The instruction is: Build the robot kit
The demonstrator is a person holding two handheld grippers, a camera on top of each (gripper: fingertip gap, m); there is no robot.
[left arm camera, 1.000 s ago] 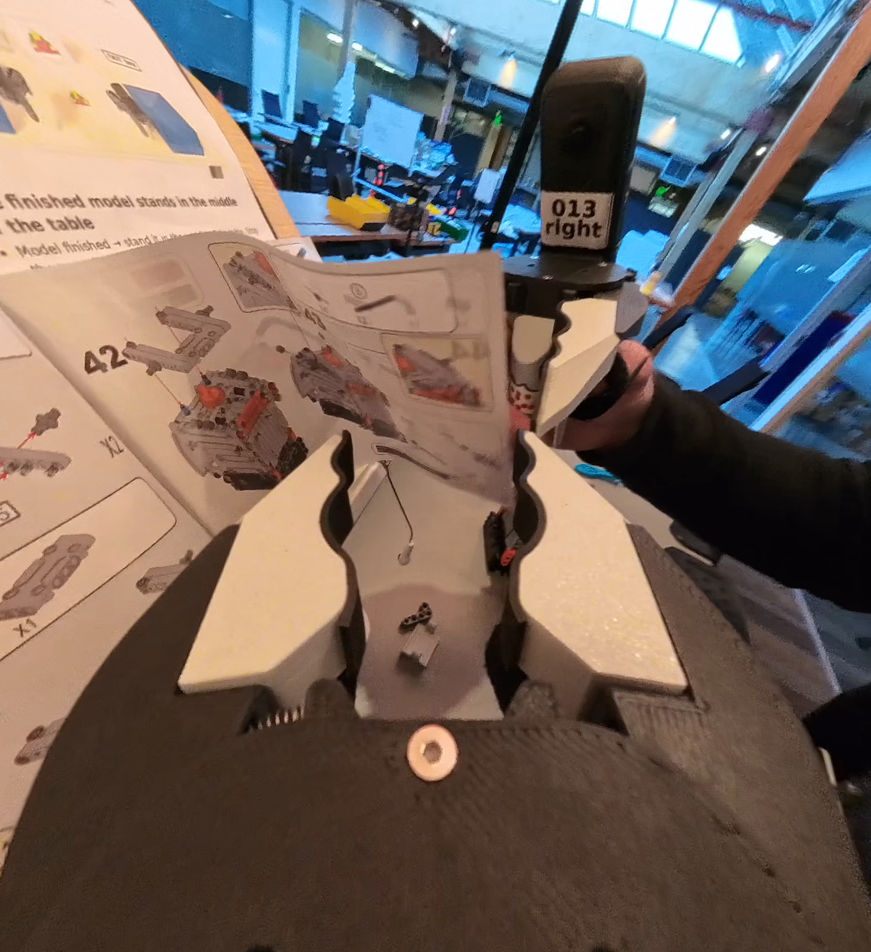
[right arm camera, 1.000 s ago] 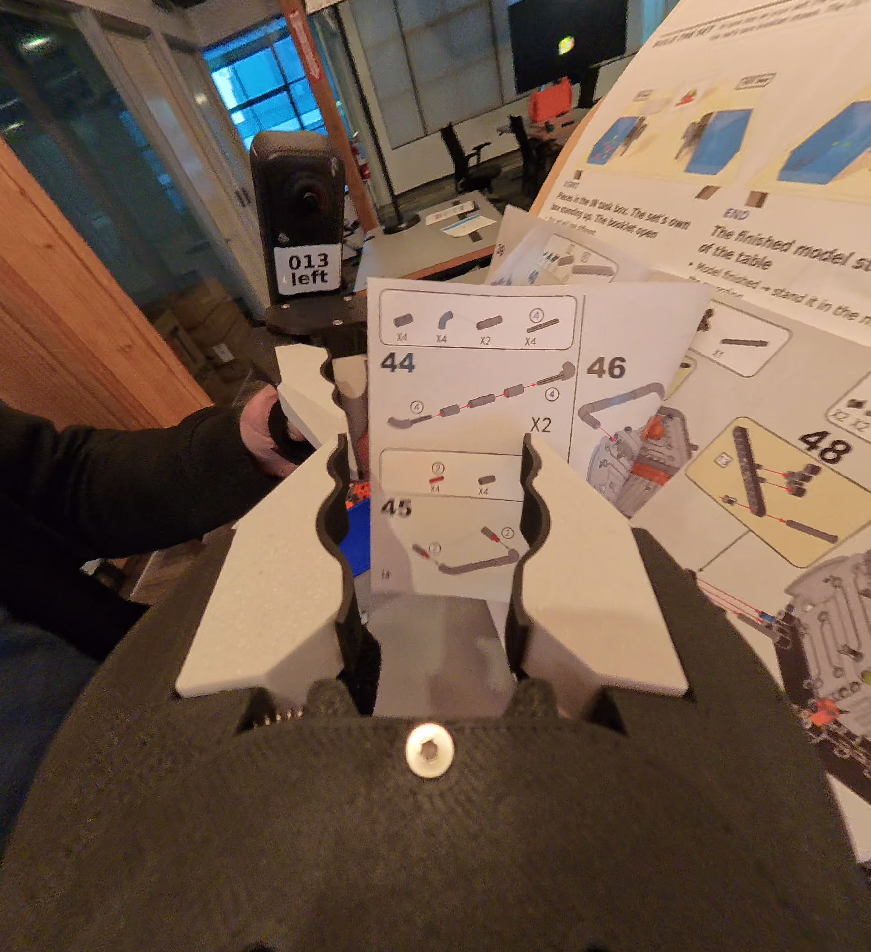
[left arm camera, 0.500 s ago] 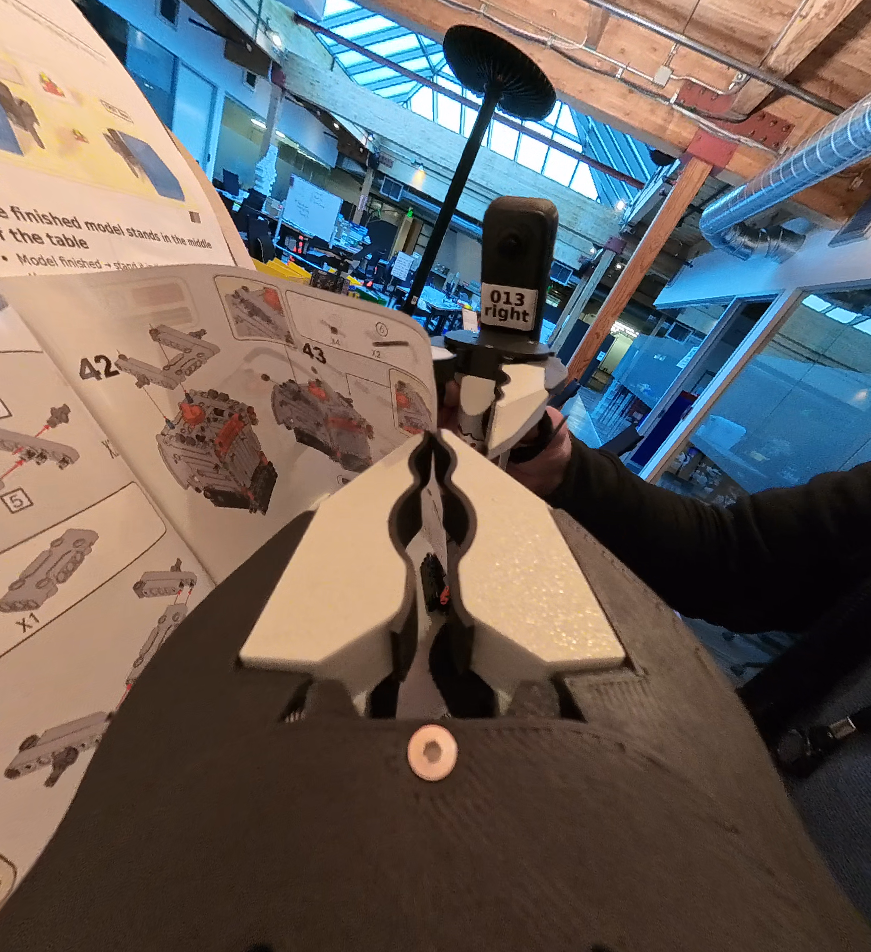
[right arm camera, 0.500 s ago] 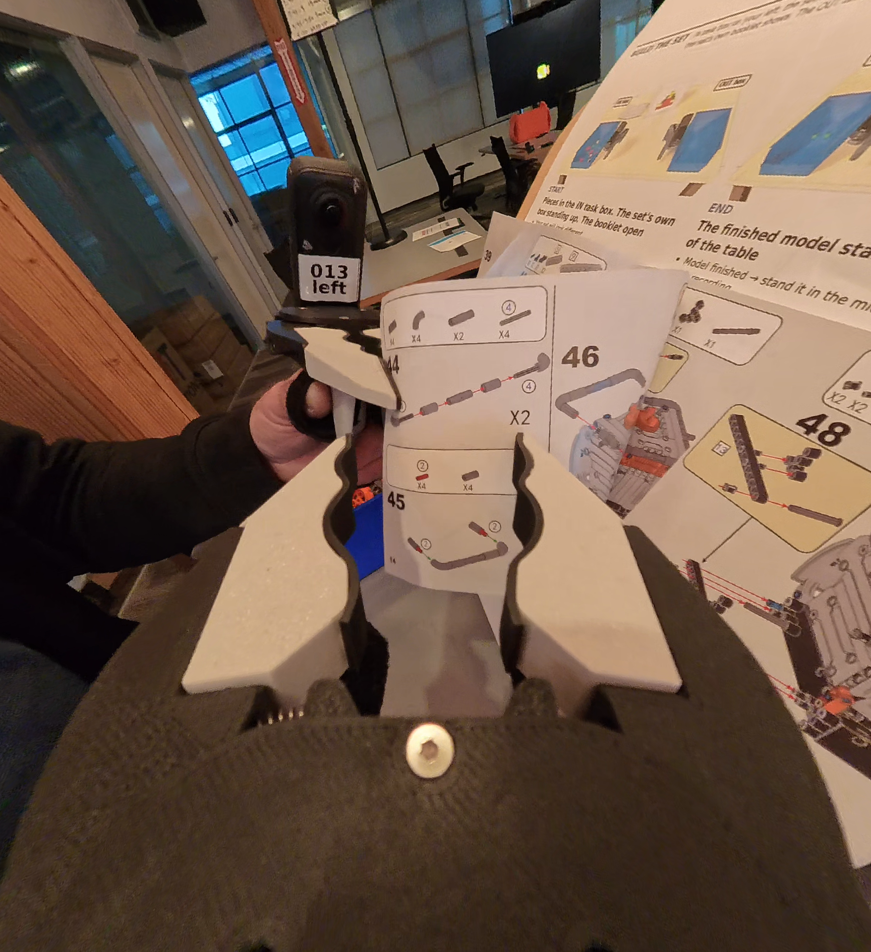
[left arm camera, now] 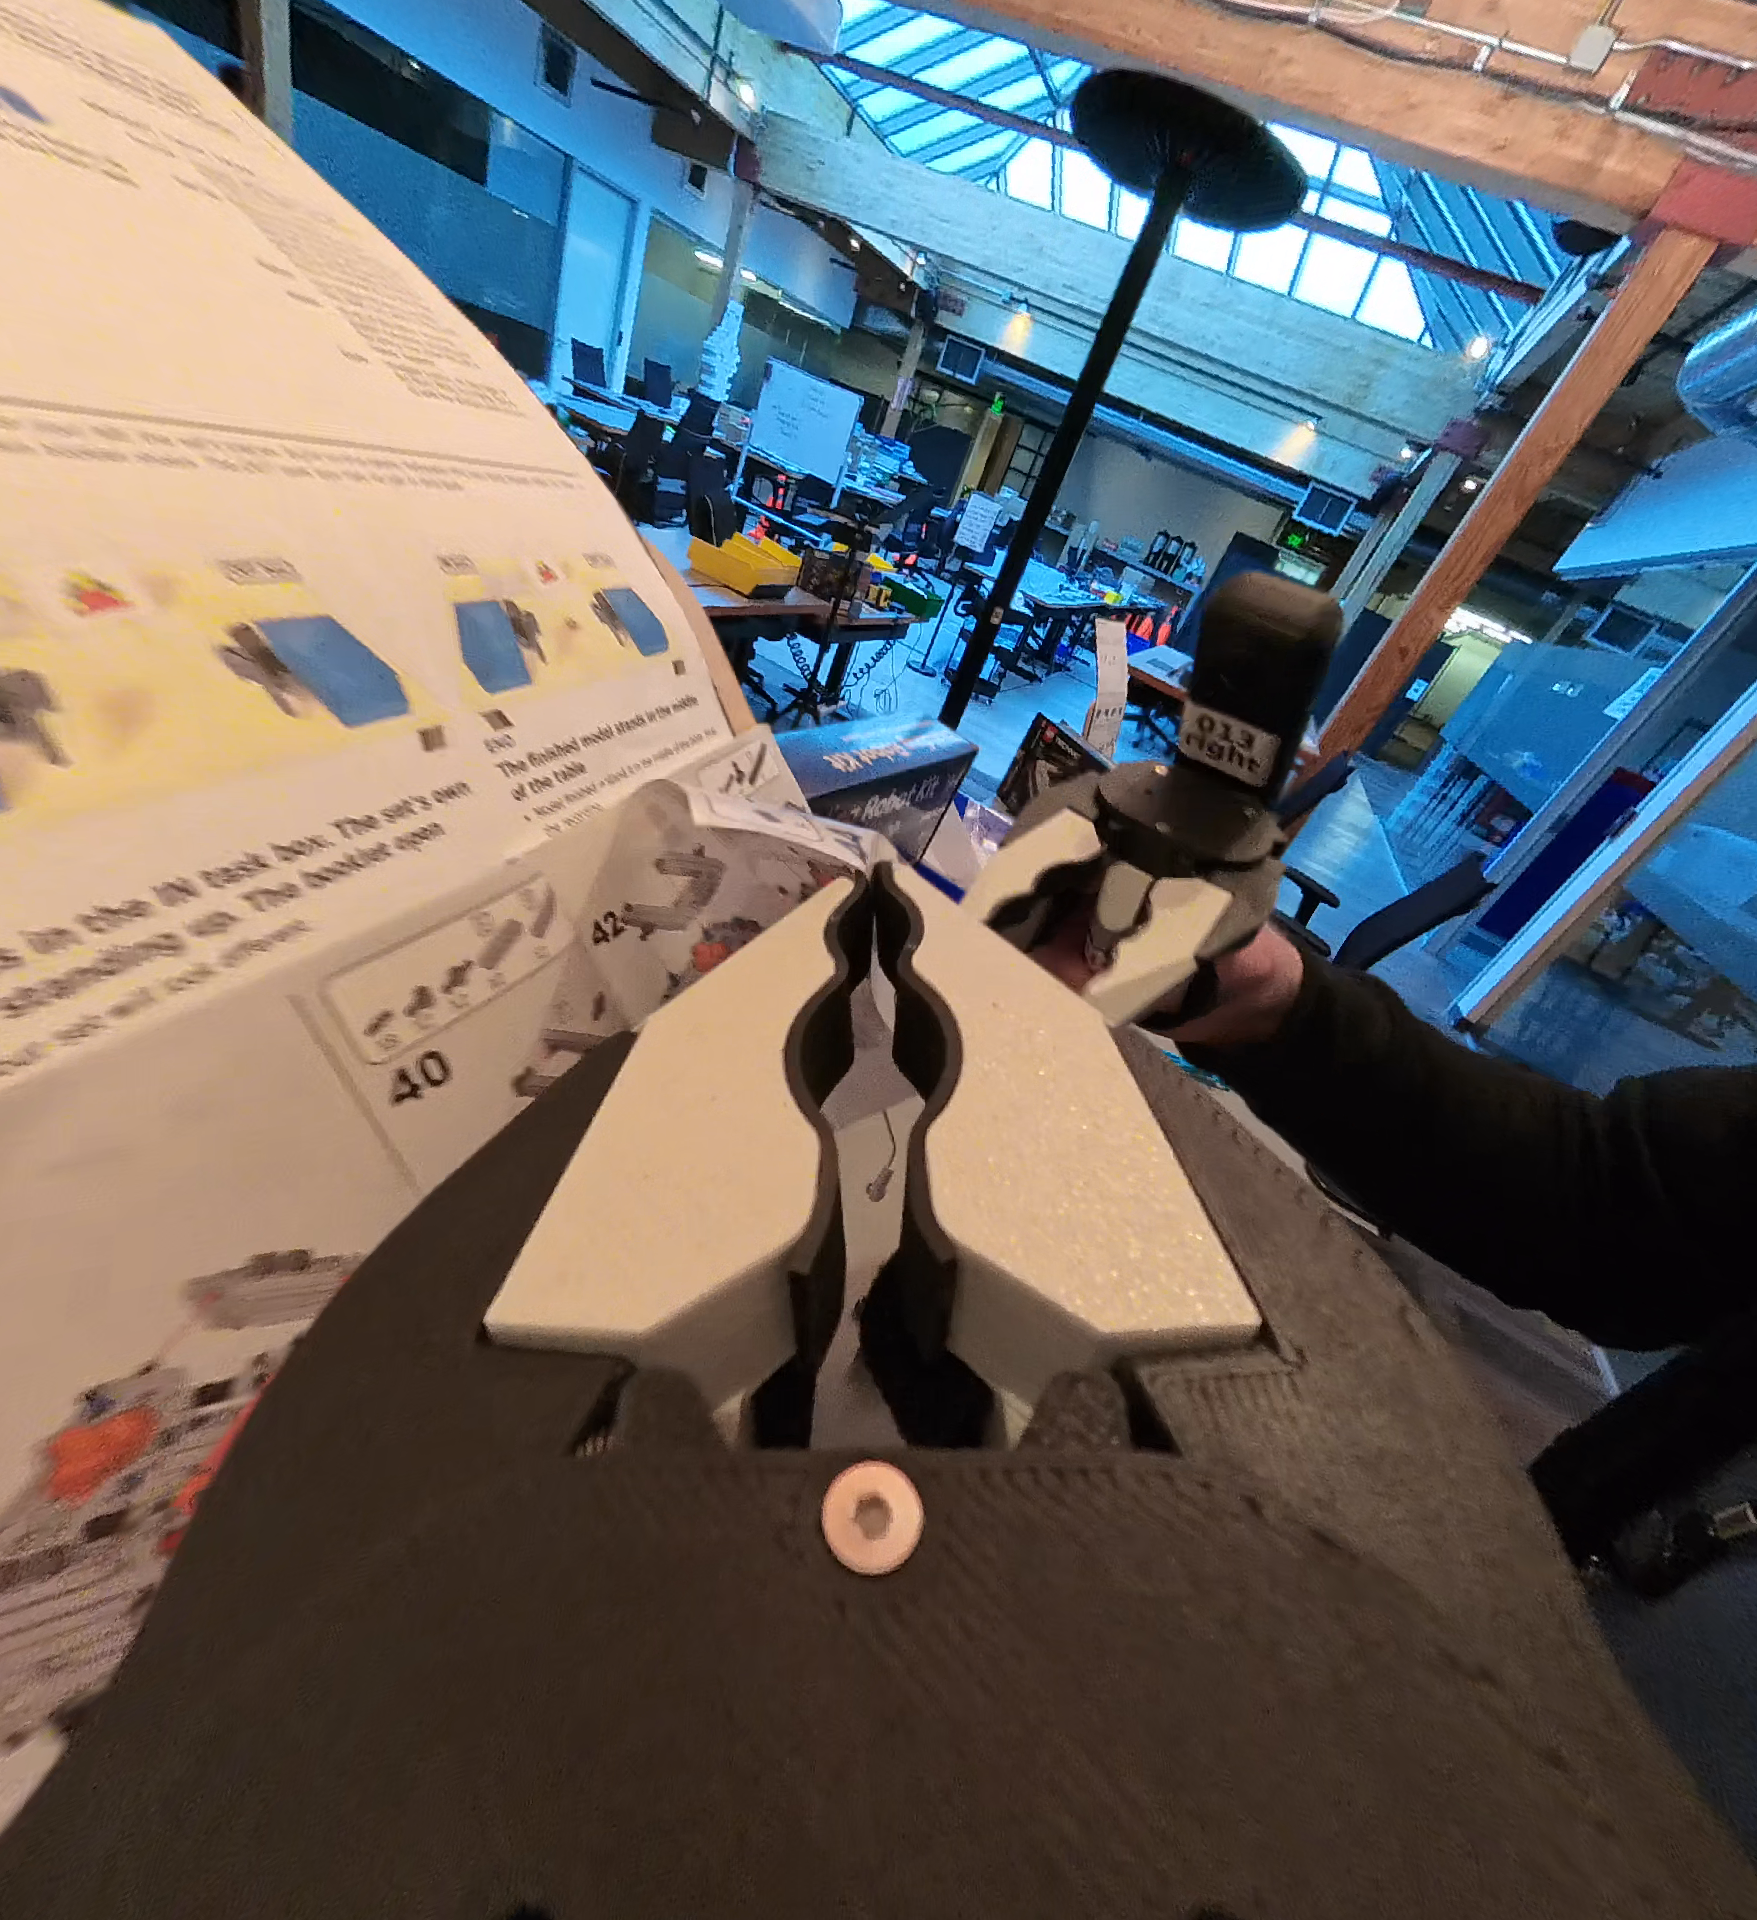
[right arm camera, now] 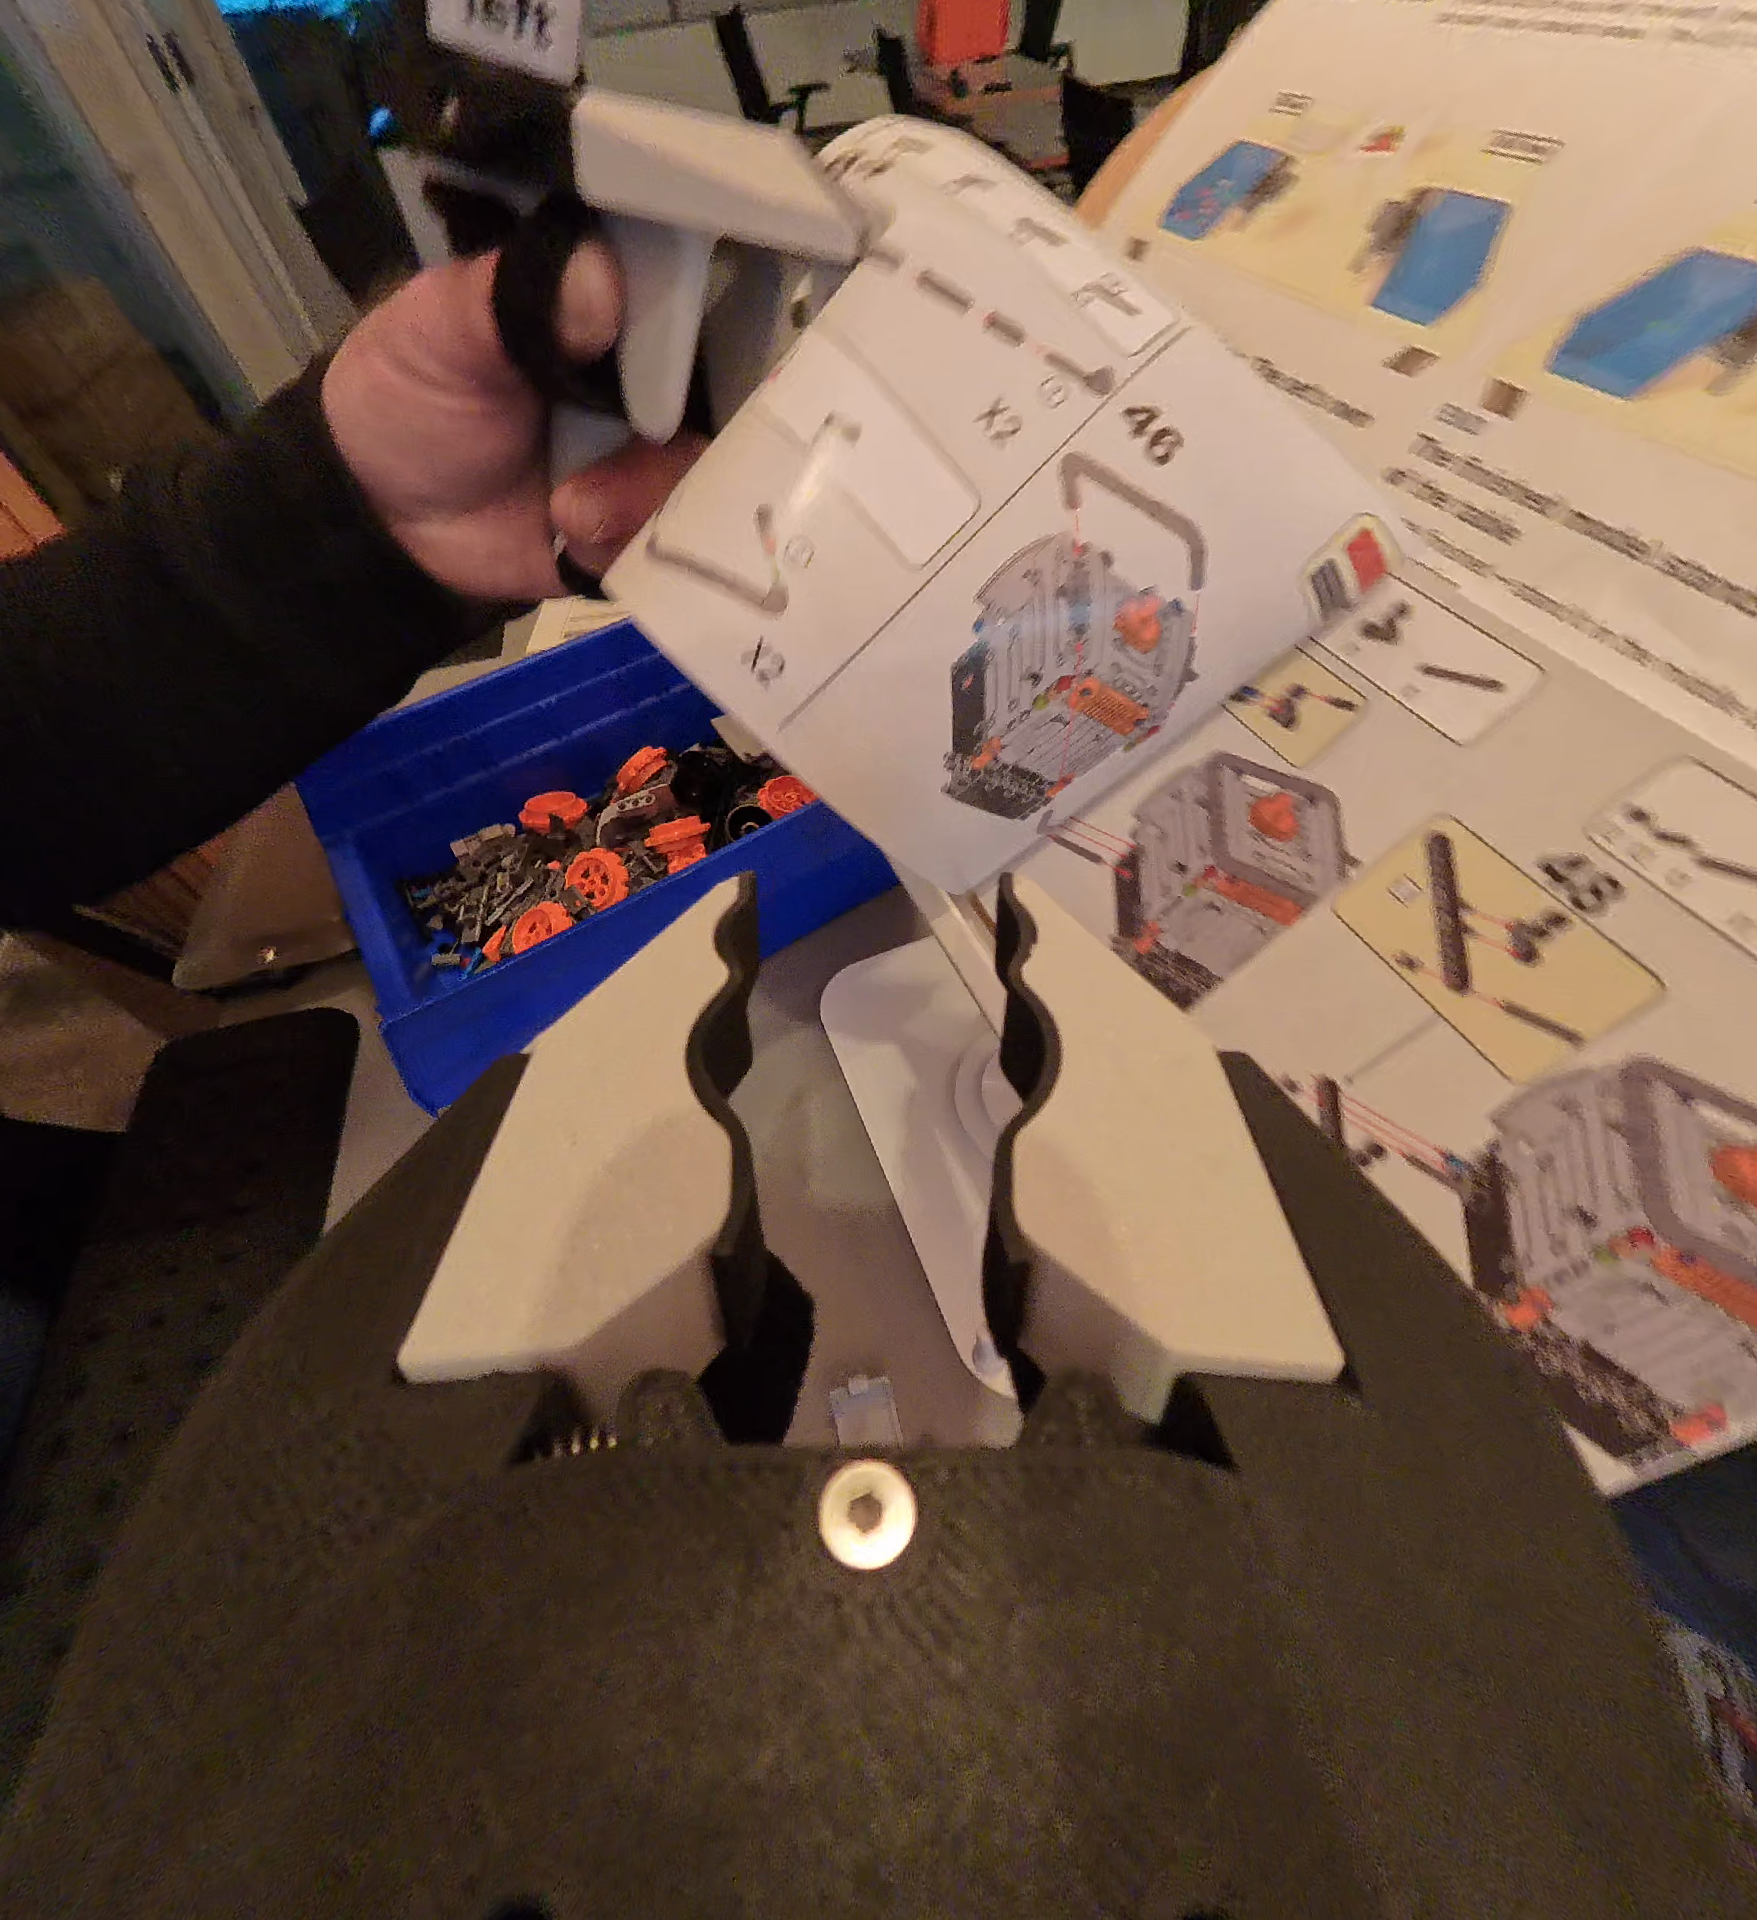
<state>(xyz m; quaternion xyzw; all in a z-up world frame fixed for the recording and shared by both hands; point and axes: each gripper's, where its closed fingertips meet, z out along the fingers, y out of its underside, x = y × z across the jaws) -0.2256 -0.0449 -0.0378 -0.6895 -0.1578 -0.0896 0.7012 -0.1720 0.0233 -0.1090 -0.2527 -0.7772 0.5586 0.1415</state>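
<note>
An open building-set instruction booklet (right arm camera: 1476, 935) leans at the right. My left gripper (left arm camera: 872, 883) is shut on one page (left arm camera: 718, 894) of it, which curls over to the left. In the right wrist view that page (right arm camera: 957, 582) bends in an arc from the left gripper (right arm camera: 832, 239) down to the booklet. My right gripper (right arm camera: 874, 904) is open and empty, just below the page's lower edge and apart from it. It also shows in the left wrist view (left arm camera: 1050, 951), to the right of the page.
A large printed instruction sheet (left arm camera: 230, 520) stands behind the booklet. A blue bin (right arm camera: 583, 997) with several orange and black parts sits left of my right gripper. Dark kit boxes (left arm camera: 874, 769) stand farther back. A person's dark sleeve (left arm camera: 1528, 1174) reaches in from the right. Spacing between my two grippers at the tips: around 12 cm.
My left gripper shut on the page's edge and carried it up and over, curling it. My right gripper stayed open and dropped back below the page.
</note>
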